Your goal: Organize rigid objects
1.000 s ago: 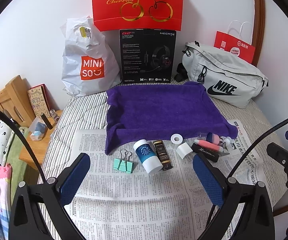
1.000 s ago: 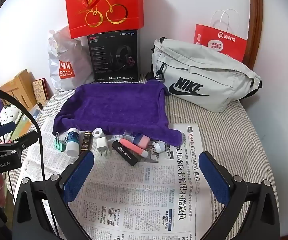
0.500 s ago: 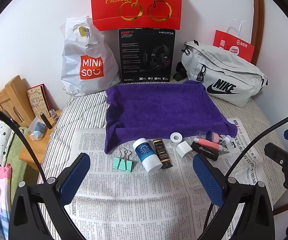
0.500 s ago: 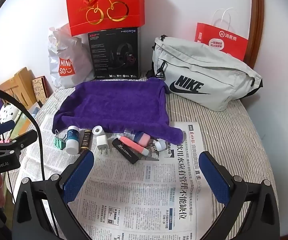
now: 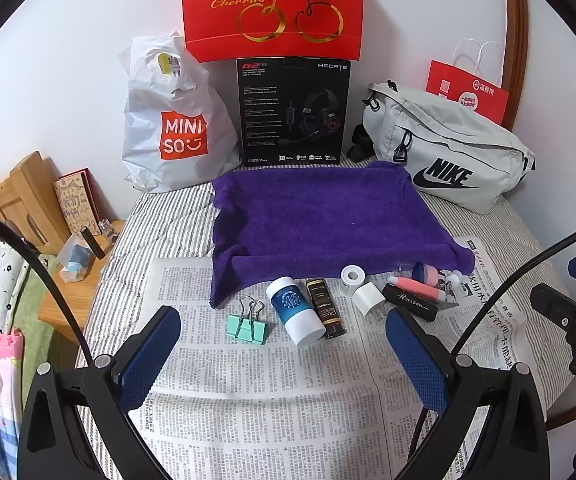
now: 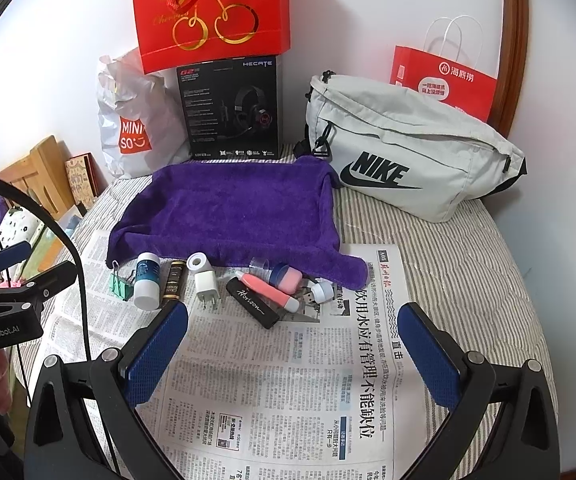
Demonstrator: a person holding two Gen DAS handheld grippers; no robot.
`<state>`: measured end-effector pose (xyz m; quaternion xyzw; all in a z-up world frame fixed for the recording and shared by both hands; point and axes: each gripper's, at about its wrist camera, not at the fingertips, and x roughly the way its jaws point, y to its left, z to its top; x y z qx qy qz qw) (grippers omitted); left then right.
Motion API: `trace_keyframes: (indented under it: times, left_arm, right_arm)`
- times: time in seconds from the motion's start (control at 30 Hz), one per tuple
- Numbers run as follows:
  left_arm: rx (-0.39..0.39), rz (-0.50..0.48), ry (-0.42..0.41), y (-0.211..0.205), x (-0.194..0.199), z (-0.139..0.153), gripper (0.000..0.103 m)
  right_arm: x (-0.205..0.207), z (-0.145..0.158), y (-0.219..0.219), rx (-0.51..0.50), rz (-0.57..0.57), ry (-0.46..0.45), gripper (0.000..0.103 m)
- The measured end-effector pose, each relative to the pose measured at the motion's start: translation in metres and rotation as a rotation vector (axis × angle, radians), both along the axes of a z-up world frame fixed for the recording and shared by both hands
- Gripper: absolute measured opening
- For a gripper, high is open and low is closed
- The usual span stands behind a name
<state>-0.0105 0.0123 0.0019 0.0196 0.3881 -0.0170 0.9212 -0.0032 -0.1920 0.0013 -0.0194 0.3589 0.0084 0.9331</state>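
A row of small objects lies on newspaper [image 5: 271,392] before a purple towel [image 5: 324,216]: a green binder clip [image 5: 247,328], a white-and-blue bottle [image 5: 295,310], a dark brown tube [image 5: 325,308], a tape roll [image 5: 352,276], a white charger [image 5: 368,297], a black Horizon stick [image 5: 410,303] and a pink tube [image 5: 418,285]. The right wrist view shows the same row, with the bottle [image 6: 146,280], charger [image 6: 206,283], Horizon stick [image 6: 252,302], pink tube [image 6: 269,286] and towel [image 6: 231,208]. My left gripper [image 5: 283,350] is open and empty, short of the clip. My right gripper [image 6: 294,344] is open and empty, short of the stick.
Behind the towel stand a Miniso bag [image 5: 171,120], a black headset box [image 5: 292,114], a red cherry bag [image 5: 271,4] and a grey Nike bag [image 5: 448,152]. A wooden bedside stand [image 5: 27,208] is at the left. The striped bed edge drops off left and right.
Both grippers have edged slightly forward toward the row of objects. Nothing has been taken hold of, and the objects have not moved.
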Motion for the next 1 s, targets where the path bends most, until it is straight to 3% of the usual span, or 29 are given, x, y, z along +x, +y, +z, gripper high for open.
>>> trace_keyframes:
  times: [0.5,0.63,0.8,1.0]
  left_arm:
    - [-0.018,0.018,0.050,0.019,0.018,-0.020,0.103]
    - [-0.034,0.041,0.080,0.031,0.029,-0.038,0.103]
    - [0.003,0.074,0.115,0.041,0.043,-0.071,0.103]
    - [0.011,0.055,0.178,0.051,0.060,-0.108,0.100]
  right_arm:
    - [0.014,-0.008,-0.006,0.021,-0.011,0.032,0.103]
    - [0.020,-0.016,-0.007,0.018,-0.014,0.050,0.103]
    - [0.028,-0.027,-0.009,0.026,-0.016,0.064,0.103]
    - [0.038,-0.045,-0.012,0.034,-0.022,0.104,0.103]
